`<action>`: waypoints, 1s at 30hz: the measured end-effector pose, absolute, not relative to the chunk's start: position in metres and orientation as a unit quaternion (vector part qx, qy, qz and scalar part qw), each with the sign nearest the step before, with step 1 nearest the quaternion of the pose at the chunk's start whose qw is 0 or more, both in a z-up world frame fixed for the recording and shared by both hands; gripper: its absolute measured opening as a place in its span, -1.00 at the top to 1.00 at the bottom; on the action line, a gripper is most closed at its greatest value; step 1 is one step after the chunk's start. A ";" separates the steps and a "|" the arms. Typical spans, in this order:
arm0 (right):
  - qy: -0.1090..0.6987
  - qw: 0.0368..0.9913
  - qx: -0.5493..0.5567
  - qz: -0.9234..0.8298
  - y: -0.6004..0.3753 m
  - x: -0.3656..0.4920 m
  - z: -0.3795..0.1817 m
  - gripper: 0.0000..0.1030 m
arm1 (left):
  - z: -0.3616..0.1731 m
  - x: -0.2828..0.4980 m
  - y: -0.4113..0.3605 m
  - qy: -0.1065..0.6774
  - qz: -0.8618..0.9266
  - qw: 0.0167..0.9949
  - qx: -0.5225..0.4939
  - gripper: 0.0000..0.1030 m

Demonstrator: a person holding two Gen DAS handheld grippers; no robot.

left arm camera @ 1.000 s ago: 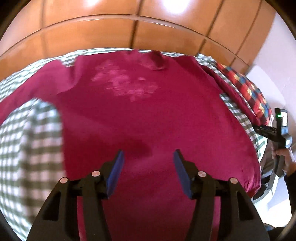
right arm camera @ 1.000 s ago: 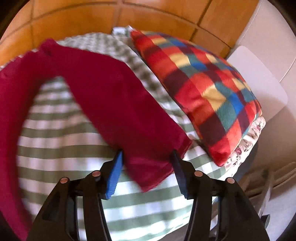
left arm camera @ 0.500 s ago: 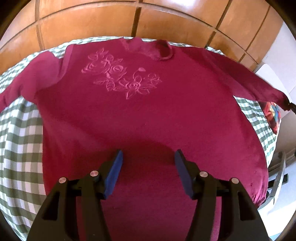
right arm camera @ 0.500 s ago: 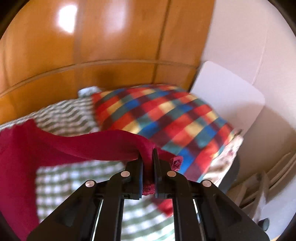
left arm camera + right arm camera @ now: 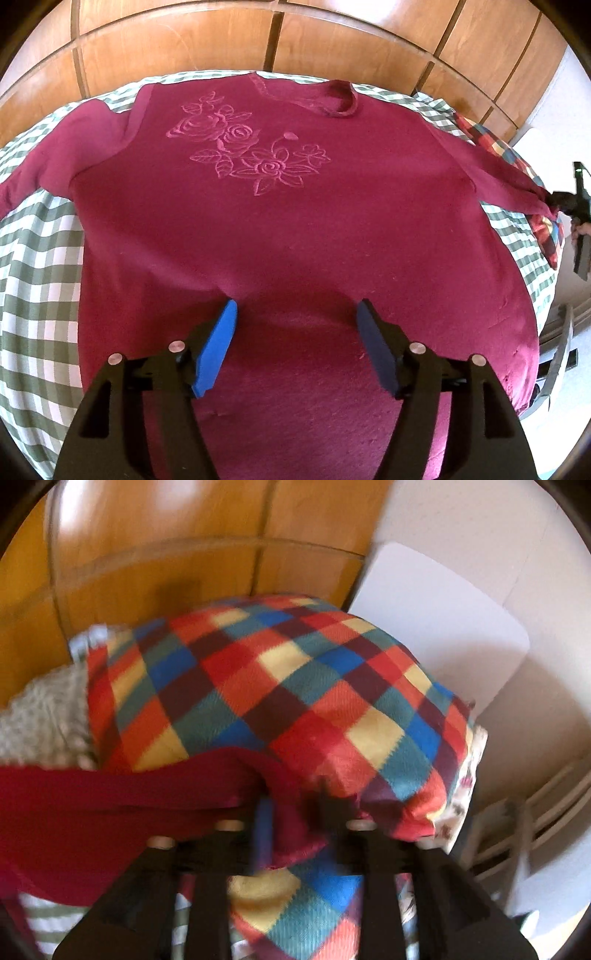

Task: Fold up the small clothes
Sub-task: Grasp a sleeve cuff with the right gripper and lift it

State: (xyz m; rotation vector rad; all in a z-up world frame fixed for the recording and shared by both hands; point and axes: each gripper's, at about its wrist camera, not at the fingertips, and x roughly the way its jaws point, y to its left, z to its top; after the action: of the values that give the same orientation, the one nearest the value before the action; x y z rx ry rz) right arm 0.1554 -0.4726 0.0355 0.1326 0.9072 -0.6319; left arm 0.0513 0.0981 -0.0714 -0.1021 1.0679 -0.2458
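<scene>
Left wrist view, lower centre: my left gripper (image 5: 295, 343) is opening wide over the hem of the crimson sweatshirt (image 5: 288, 221), nothing between the pads. It lies front-up across the green checked bedcover (image 5: 40, 266). At far right my right gripper (image 5: 565, 201) is opening with the sleeve cuff (image 5: 291, 834) loose between its fingers (blurred in its own view). That sleeve could slump crooked onto the plaid pillow (image 5: 295, 686), spoiling the fold. Wooden panelling (image 5: 184, 40) fills the top.
</scene>
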 end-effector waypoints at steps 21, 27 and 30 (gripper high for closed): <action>0.386 0.836 0.307 -0.240 -0.493 0.137 0.005 0.80 | -0.067 0.045 0.096 0.501 -0.109 0.857 -0.062 -0.47; 0.362 0.874 0.266 -0.186 -0.457 0.143 0.056 0.83 | -0.057 0.046 0.118 0.479 -0.102 0.866 -0.103 -0.59; 0.346 0.899 0.241 -0.114 -0.408 0.160 0.088 0.83 | -0.050 0.047 0.127 0.454 -0.077 0.881 -0.110 -0.74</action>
State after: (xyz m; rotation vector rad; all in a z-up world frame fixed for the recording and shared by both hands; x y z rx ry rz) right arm 0.1604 -0.4077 0.0884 0.4986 0.7168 -0.2355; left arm 0.0467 0.1266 -0.0505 -0.2283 0.9457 -0.1603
